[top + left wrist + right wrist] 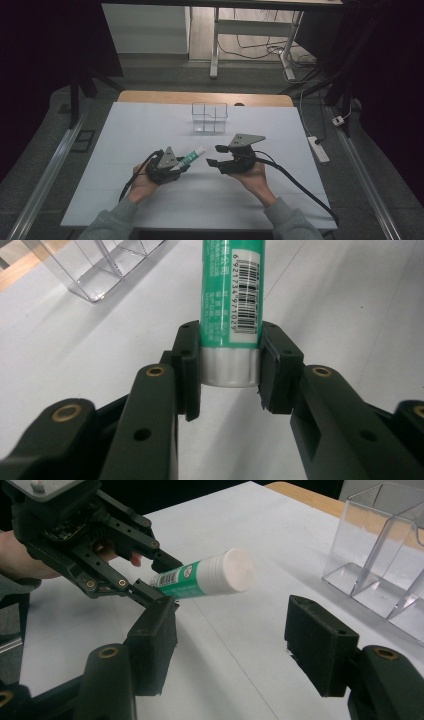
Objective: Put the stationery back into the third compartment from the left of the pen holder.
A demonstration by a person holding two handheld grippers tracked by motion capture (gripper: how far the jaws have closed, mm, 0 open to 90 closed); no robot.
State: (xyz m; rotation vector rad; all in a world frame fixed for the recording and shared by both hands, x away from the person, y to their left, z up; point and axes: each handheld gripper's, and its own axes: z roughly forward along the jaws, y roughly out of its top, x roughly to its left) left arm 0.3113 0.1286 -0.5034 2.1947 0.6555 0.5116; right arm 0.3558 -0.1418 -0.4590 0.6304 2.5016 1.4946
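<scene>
We find the green tube point(192, 158) already taken up: the left gripper point(229, 371) has its jaws clamped on the tube's crimped silver end, and the tube is carried clear of the white table point(125, 150), on the near side of the clear organizer point(210, 117) and well apart from it, white cap aimed toward the right gripper point(216, 155). That gripper's jaws stand apart with nothing between them. We judge pickup complete; handover or placement into the organizer remains outstanding.
</scene>
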